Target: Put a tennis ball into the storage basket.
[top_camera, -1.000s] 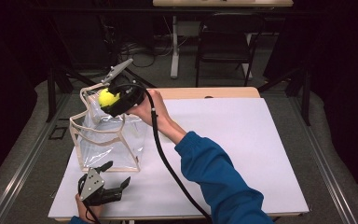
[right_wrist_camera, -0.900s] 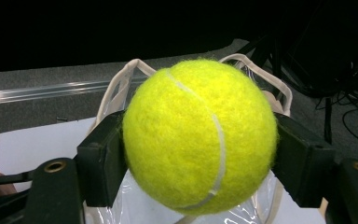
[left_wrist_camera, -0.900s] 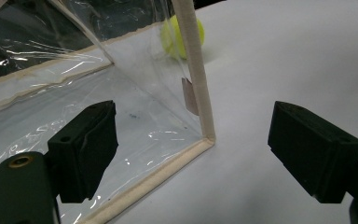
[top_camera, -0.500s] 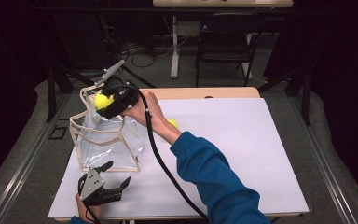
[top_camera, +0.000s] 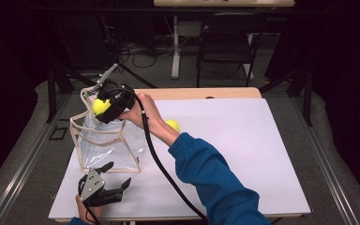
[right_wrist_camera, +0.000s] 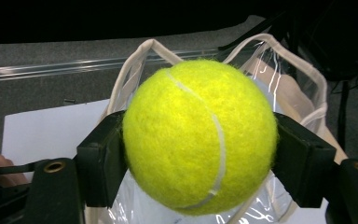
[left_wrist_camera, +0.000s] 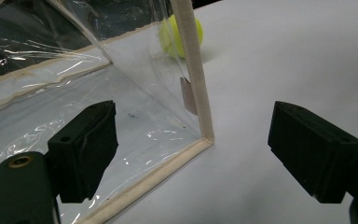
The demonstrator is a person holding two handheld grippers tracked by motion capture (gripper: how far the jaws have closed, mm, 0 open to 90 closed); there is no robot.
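step: bagging | my right gripper [right_wrist_camera: 200, 154] clenched on tennis ball [right_wrist_camera: 200, 135], over the clear bag [top_camera: 104, 140] mouth | my left gripper [left_wrist_camera: 205, 154] released beside bag | next: lower, let go inside

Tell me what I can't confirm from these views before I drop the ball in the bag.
- Bag's inside: glare on the clear bag in the high view and left gripper view.
- Bag mouth: blocked by the held tennis ball in the right gripper view.
- Second ball: half behind the forearm, high view.

Open bag [top_camera: 105, 140] mouth below ball [right_wrist_camera: 199, 135]
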